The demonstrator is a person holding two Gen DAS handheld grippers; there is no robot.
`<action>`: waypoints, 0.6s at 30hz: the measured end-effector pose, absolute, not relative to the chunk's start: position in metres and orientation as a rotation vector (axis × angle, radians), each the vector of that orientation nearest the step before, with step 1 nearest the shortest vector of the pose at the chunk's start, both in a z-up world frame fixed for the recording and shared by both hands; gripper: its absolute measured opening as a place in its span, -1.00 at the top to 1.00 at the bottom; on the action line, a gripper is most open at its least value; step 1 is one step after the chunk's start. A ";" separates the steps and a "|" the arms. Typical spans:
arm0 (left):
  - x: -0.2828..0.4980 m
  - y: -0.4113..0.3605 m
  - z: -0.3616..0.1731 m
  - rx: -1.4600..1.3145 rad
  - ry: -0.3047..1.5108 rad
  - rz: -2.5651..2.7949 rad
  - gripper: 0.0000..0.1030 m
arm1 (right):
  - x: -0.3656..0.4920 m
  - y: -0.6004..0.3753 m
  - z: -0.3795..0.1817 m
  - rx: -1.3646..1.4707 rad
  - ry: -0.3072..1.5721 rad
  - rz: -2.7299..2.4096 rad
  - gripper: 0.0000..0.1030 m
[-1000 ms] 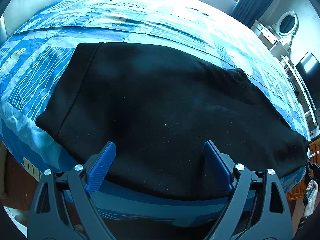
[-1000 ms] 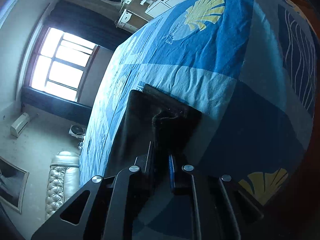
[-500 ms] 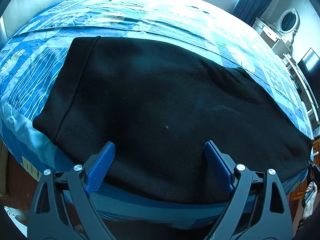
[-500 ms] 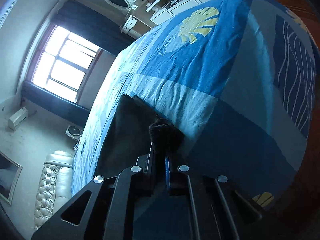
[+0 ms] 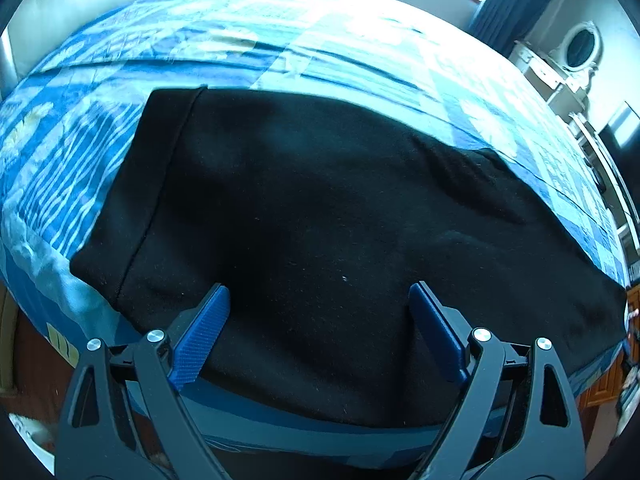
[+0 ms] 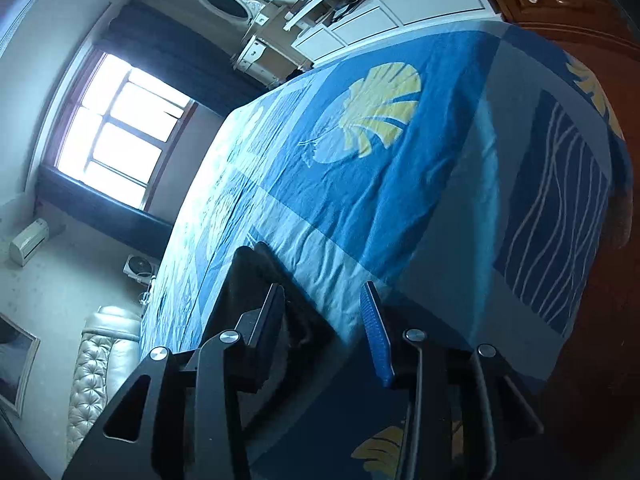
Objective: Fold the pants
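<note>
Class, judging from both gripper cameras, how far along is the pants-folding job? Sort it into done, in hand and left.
Done: the black pants lie flat and smooth on the blue bedspread, apparently leg over leg. In hand: nothing; the left gripper and right gripper are both open, the right at the pants' end. Left: probably the crosswise folds.

Both grippers, left (image 5: 320, 320) and right (image 6: 322, 320), are built of black linkage arms, silver screws, and ribbed blue pads (image 5: 202, 340).

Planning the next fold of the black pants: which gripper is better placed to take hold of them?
Left, probably. The left gripper is open, facing the pants' near edge. The right gripper is open at one end, mostly facing the bedspread.
</note>
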State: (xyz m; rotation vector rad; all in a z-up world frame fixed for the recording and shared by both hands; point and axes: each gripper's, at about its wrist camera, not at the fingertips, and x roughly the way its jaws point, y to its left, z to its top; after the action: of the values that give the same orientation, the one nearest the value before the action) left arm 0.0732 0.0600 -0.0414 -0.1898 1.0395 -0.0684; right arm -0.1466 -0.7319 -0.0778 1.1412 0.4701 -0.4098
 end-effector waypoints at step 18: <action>0.063 0.079 -0.034 -0.220 1.021 -0.029 -0.76 | -0.048 -0.740 -0.095 1.053 0.830 -0.048 -0.06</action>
State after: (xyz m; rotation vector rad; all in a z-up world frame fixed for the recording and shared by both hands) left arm 0.0625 0.0787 -0.0340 -0.2198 1.0214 -0.0291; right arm -0.0476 -0.7401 -0.0946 1.0534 0.8304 -0.0480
